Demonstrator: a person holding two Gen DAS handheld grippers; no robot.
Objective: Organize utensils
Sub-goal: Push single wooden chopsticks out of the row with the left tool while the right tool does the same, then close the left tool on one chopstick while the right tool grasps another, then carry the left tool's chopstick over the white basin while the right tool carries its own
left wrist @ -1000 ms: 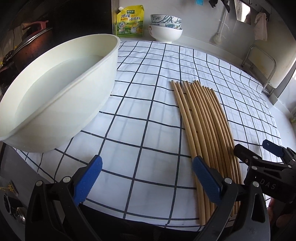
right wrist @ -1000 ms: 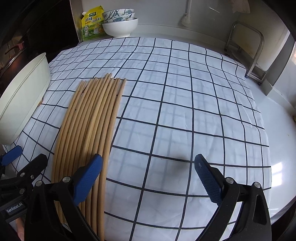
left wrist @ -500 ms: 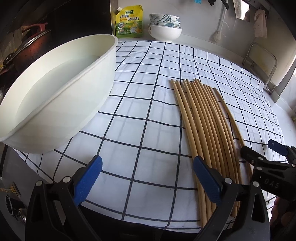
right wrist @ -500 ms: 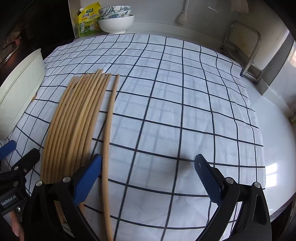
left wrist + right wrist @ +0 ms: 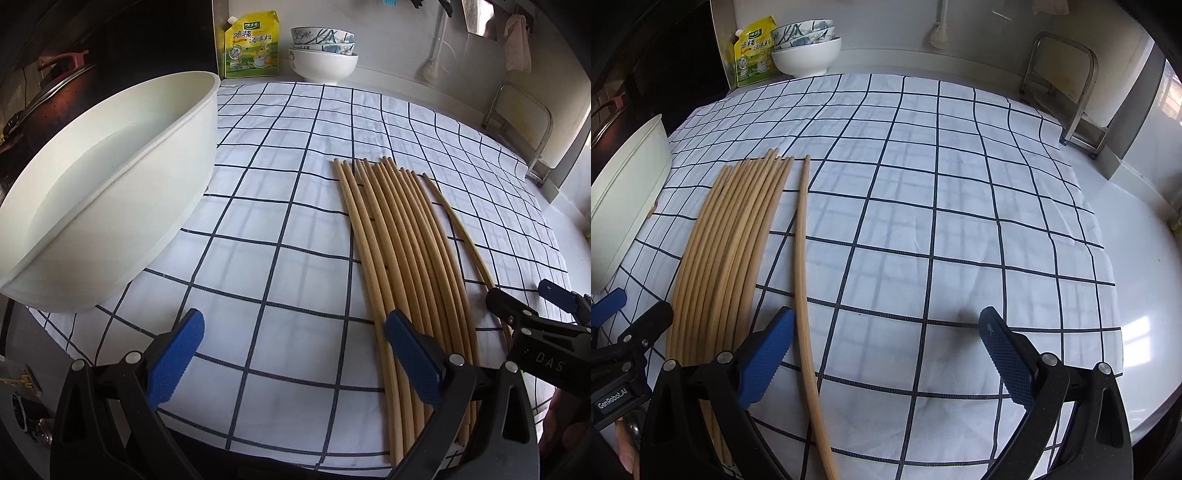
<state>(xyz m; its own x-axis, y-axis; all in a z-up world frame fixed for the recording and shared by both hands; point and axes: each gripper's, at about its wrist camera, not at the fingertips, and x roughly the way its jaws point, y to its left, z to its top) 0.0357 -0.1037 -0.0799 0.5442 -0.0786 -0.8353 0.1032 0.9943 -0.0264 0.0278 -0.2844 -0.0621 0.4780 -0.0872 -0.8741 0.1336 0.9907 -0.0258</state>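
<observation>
Several long wooden chopsticks [image 5: 402, 258] lie side by side on the checked cloth [image 5: 277, 229]. They also show in the right wrist view [image 5: 727, 243]. One chopstick [image 5: 802, 266] lies apart to the right of the bundle; it shows in the left wrist view too [image 5: 461, 236]. My left gripper [image 5: 295, 354] is open and empty, its right finger over the bundle's near ends. My right gripper [image 5: 886, 350] is open and empty, with the single chopstick just inside its left finger [image 5: 764, 354].
A large white basin [image 5: 110, 206] stands at the left on the cloth's edge. Stacked bowls [image 5: 323, 55] and a yellow pouch [image 5: 251, 46] stand at the back wall. A metal rack [image 5: 1067, 85] is at the back right. Bare white counter [image 5: 1137, 229] lies right of the cloth.
One chopstick has been slid out of the bundle to the right, and the right gripper has moved right with it. The left gripper has barely moved.
</observation>
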